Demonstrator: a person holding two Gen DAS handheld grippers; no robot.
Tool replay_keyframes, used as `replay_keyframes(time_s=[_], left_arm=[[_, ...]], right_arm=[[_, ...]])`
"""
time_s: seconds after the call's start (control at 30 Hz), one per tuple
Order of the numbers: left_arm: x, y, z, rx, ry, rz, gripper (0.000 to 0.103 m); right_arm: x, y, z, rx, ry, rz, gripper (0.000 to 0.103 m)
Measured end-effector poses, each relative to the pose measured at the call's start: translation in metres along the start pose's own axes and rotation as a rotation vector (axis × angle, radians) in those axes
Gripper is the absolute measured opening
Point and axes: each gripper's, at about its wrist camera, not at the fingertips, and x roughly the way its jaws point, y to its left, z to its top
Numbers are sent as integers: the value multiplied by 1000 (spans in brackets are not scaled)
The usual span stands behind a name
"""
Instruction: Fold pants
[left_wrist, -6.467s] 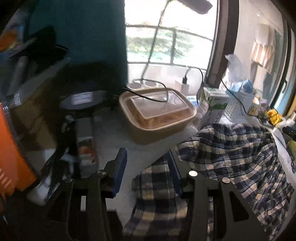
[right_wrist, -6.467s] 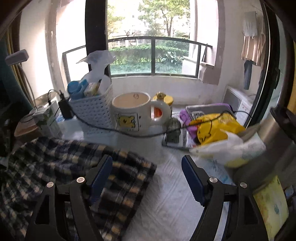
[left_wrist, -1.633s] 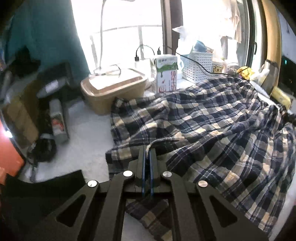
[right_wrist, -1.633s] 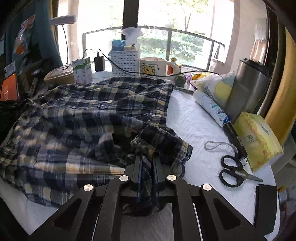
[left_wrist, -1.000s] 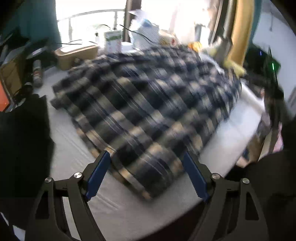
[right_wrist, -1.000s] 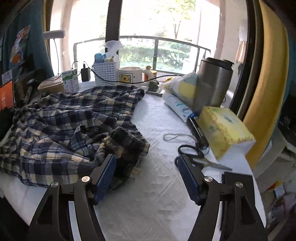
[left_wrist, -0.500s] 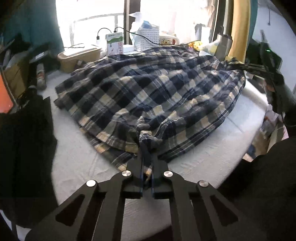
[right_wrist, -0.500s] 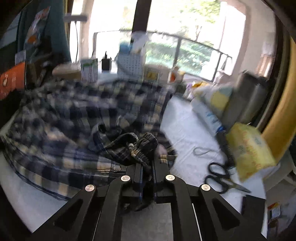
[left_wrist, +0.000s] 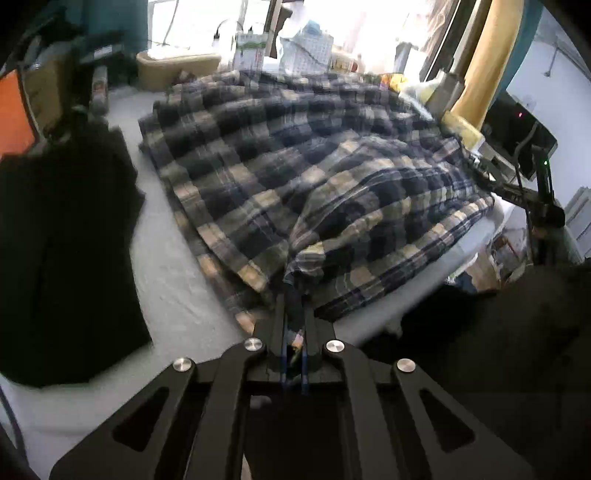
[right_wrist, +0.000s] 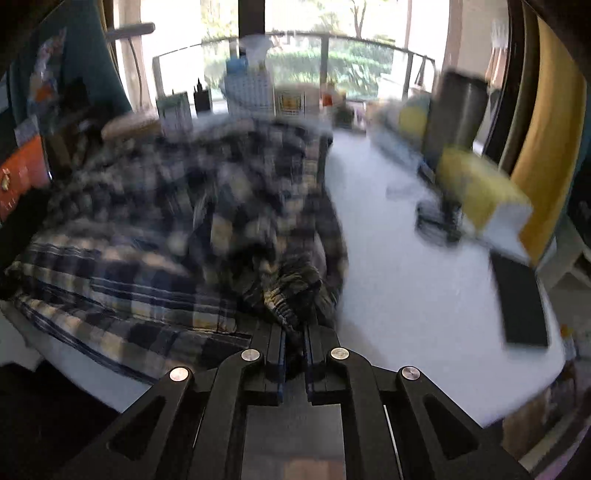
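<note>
The pants are dark blue and cream plaid and lie spread over the white table. My left gripper is shut on a pinched fold at their near edge, lifting it a little. In the right wrist view the pants fill the left half, blurred by motion. My right gripper is shut on a bunched, elastic-looking edge of the pants near the table's front. The other gripper shows at the far right of the left wrist view.
A black cloth lies at the left. A beige tub, carton and white basket stand at the back by the window. A steel flask, yellow tissue pack, scissors and a black phone sit on the right.
Both grippers, open a second ago, have shut on the pants' near edge. Both are now pulling the cloth; the right wrist view is blurred by motion.
</note>
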Motion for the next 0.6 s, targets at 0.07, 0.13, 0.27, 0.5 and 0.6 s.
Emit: replay_keyframes(time_s=[0.07,0.13,0.27,0.5,0.6], left_arm=[[-6,1,3,-13,-10,-7,4],[-14,-3,7,15,-49,7,7],[-27,-12,8,62,-105,52,21],[-52,-25,14,105,-263,25,69],[-44,-31,11,133,-243,6,76]], right_arm=[[-4,0,-4,3,-36,-9,7],[-13,0,-3,-19,-70,-10,9],[-34,-6,0,-100,-128,-90,62],[-60,-29,-11,-134,-171,-187,74],[-57,-30,-23,-175,-148,-189,74]])
